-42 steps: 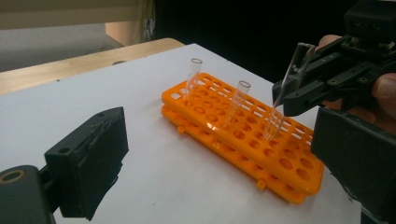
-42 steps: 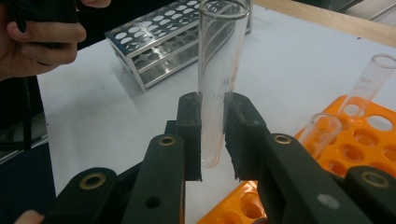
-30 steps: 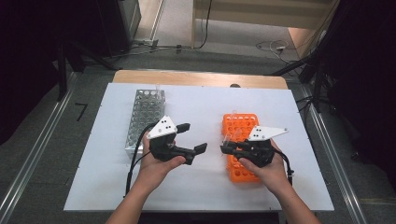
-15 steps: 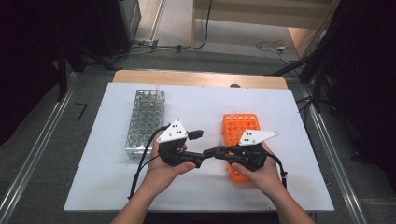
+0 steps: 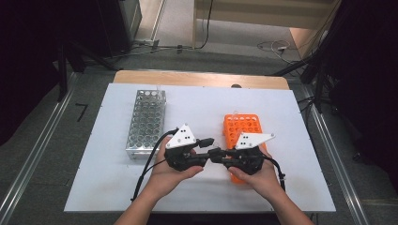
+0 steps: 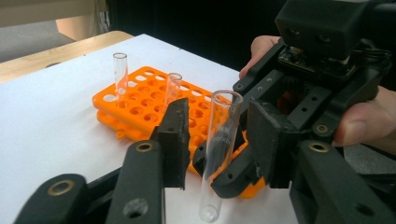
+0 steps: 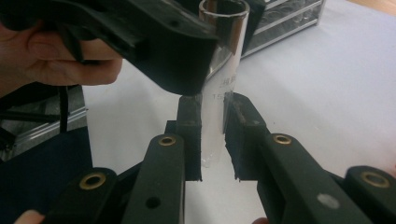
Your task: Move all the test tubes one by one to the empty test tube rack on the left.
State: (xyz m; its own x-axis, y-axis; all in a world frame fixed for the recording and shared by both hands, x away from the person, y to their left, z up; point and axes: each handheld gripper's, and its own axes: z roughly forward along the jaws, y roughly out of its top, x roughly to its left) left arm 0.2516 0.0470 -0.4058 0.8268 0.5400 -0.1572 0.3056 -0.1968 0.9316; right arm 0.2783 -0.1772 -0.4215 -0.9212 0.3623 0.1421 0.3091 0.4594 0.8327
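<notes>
- Glass tube (image 6: 218, 154) stands upright between both your claws, above the white surface (image 5: 103, 187), just left of the orange rack (image 5: 244, 129).
- Your right claw (image 7: 213, 140) is closed on the tube's lower part, pads touching the glass.
- Your left claw (image 6: 217, 135) is open around the tube, its pads standing apart from the glass.
- Two more tubes (image 6: 120, 74) stand in the orange rack; the metal rack (image 5: 145, 119) sits farther left.

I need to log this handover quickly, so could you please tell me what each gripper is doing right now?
Left gripper: open around the clear glass test tube, not clamping it.
Right gripper: shut on the tube.
</notes>
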